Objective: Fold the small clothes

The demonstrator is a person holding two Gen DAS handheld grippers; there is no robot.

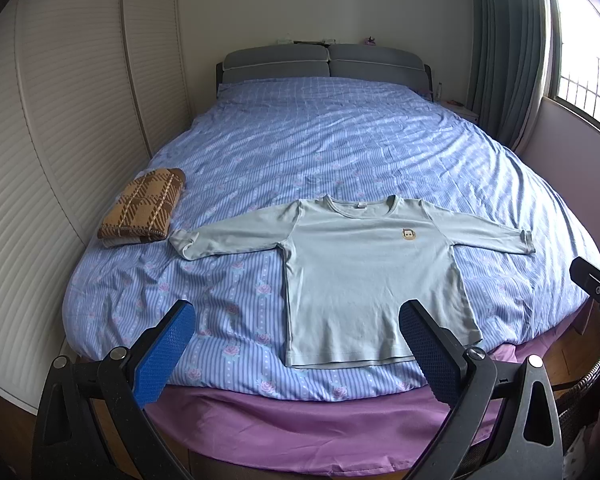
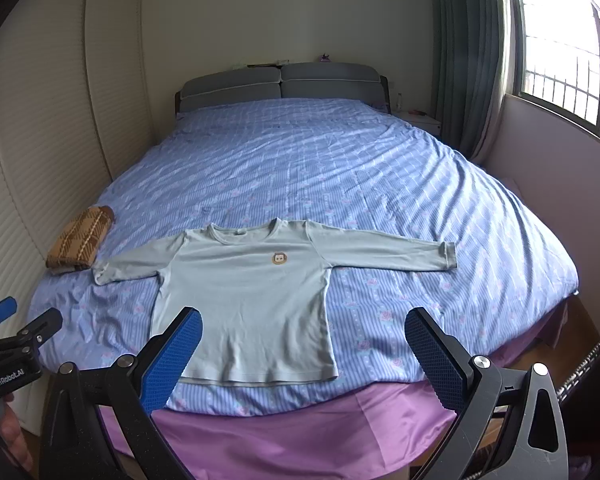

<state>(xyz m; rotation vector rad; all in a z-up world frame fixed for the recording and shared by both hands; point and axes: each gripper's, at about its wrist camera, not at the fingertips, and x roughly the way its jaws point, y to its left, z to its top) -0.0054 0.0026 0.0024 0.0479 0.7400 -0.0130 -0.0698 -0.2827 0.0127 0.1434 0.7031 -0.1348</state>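
A small pale green long-sleeved shirt (image 1: 364,264) lies flat on the bed with both sleeves spread out, a small round brown badge on its chest; it also shows in the right wrist view (image 2: 244,300). My left gripper (image 1: 296,336) is open and empty, held above the foot of the bed near the shirt's lower left hem. My right gripper (image 2: 304,344) is open and empty, held above the shirt's lower right hem. The right gripper's body shows at the right edge of the left wrist view (image 1: 596,284).
A folded brown plaid garment (image 1: 144,210) lies at the bed's left edge. The bed has a blue striped floral cover (image 1: 320,140) over a purple sheet (image 1: 300,420). White louvred wardrobe doors (image 1: 60,120) stand left, a window (image 2: 560,52) right, grey headboard cushions (image 1: 324,60) at the back.
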